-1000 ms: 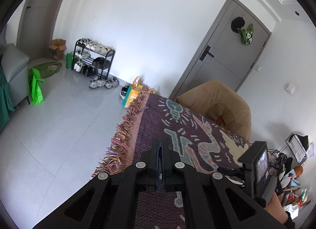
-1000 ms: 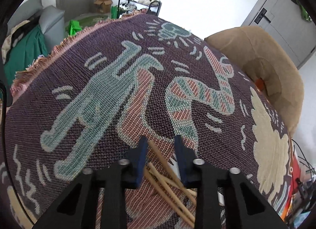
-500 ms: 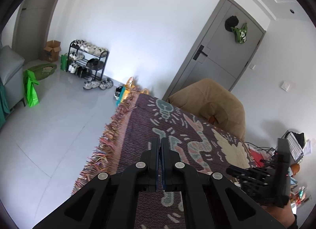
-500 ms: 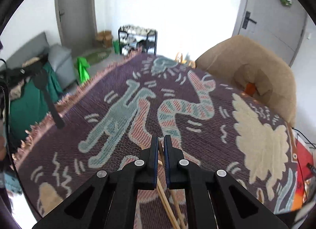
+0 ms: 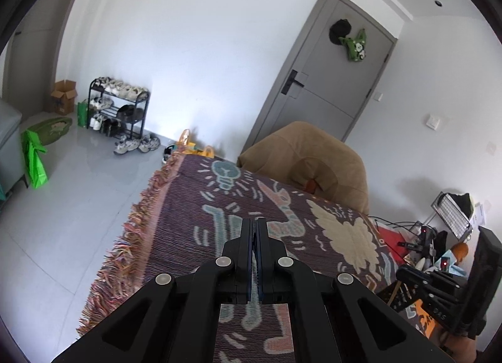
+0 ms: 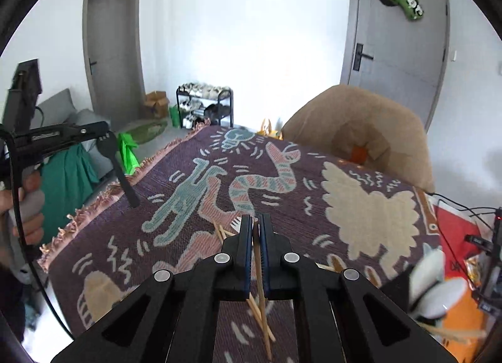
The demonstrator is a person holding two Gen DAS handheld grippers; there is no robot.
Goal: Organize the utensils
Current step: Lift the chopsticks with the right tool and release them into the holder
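**Chopstick lifted clear of tabletop; spoon held aloft**

Both units have risen since the earlier frames: the right gripper (image 6: 256, 228), previously low over the pile with its jaws apart, is now raised and clamped on a single wooden chopstick (image 6: 261, 281). That chopstick runs between the blue pads and hangs down below them, its lower end over the patterned cloth (image 6: 360, 206) covering the tabletop.

Loose chopsticks (image 6: 221, 231) remain lying on the cloth just beyond and beneath the right gripper, beside a pale fork-like piece (image 6: 236, 222); its full shape is hidden behind the jaws.

The left gripper (image 6: 105, 137), seen from the right wrist view, is held above the fringed left edge of the cloth and is closed on a black spoon (image 6: 117, 164), bowl uppermost, handle angled down toward the cloth without touching it. From its own camera the left gripper (image 5: 254, 231) shows its jaws together, the spoon itself not visible there.

Containers: a blurred white object (image 6: 436, 287) sits at the right tabletop edge; whether it is a holder, and what it contains, cannot be determined.
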